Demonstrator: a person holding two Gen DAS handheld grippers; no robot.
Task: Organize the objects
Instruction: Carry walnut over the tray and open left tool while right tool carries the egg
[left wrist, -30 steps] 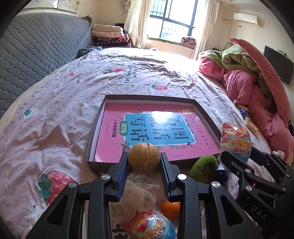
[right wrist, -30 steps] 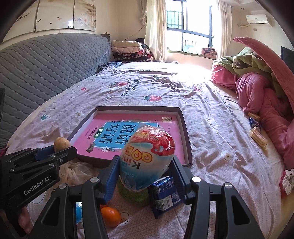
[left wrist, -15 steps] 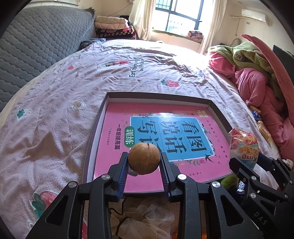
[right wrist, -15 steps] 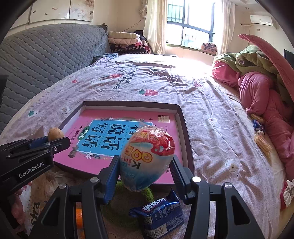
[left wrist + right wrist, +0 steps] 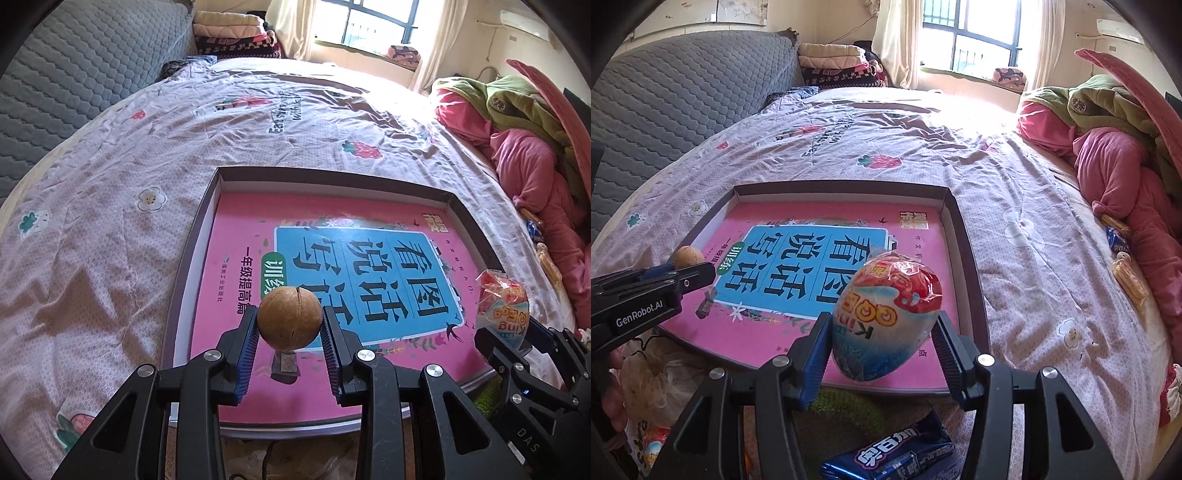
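My left gripper [image 5: 289, 325] is shut on a round brown walnut [image 5: 289, 318] and holds it above the near left part of a shallow dark-rimmed box [image 5: 195, 236] lined with a pink book. My right gripper [image 5: 882, 332] is shut on an egg-shaped snack in red and blue wrapping [image 5: 886, 314], above the box's near right part [image 5: 967, 258]. The left gripper and walnut [image 5: 687, 254] show at the left of the right wrist view. The wrapped egg [image 5: 503, 308] shows at the right of the left wrist view.
The box lies on a bed with a flowered sheet [image 5: 110, 206]. Near me lie a blue snack pack [image 5: 886, 456], a green fuzzy thing [image 5: 846, 406] and a crumpled plastic bag [image 5: 653, 373]. Pink and green bedding [image 5: 1115, 155] is piled at the right, with small snacks [image 5: 1128, 278] beside it.
Both grippers have moved forward over the box with their loads. The loose items near the bed's edge have slipped below and behind them.
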